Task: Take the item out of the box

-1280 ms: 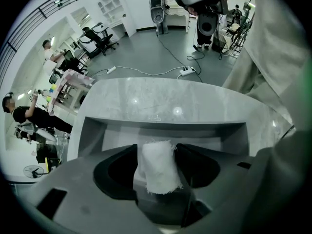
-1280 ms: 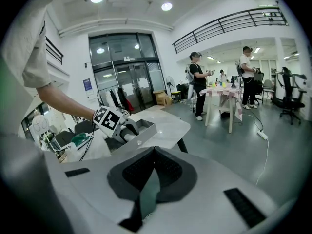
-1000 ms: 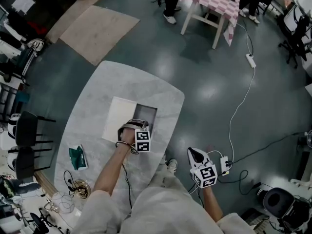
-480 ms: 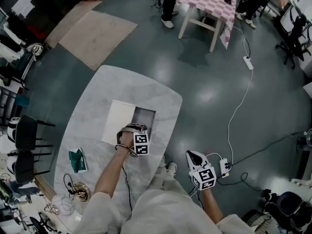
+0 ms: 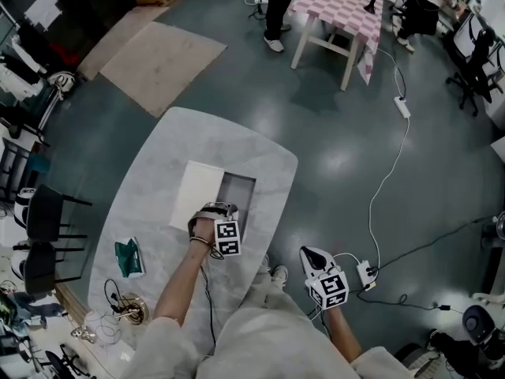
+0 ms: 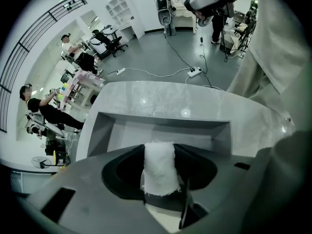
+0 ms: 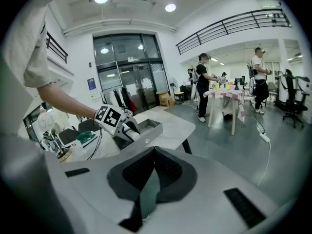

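Cloth roll (image 6: 158,167), white and frayed along its nearer edge, stands lengthwise between the jaws of the left gripper (image 6: 158,151). The dark pads press against its two sides, so the jaws are held partly apart by its width. They have just been closing, and the roll is what they have hold of. Past the end of the roll, in the left gripper view, lies the open grey box (image 6: 161,119), its far wall and pale floor in plain sight. The roll's end is over the box's opening, but whether it touches the floor of the box cannot be made out. From the head view the left gripper (image 5: 218,211) points steeply down at the near edge of the box (image 5: 239,186), which sits on the marble table (image 5: 197,136). A flat white panel (image 5: 196,192) lies against the box's left side. A teal packet (image 5: 126,257) lies farther left on the table, well apart from the box. The right gripper (image 5: 314,256) hangs off the table's right side over the dark floor. In its own view, the right gripper (image 7: 155,151) has its jaws brought together with nothing between them, and the box (image 7: 150,127) and the left gripper (image 7: 127,130) show beyond it.
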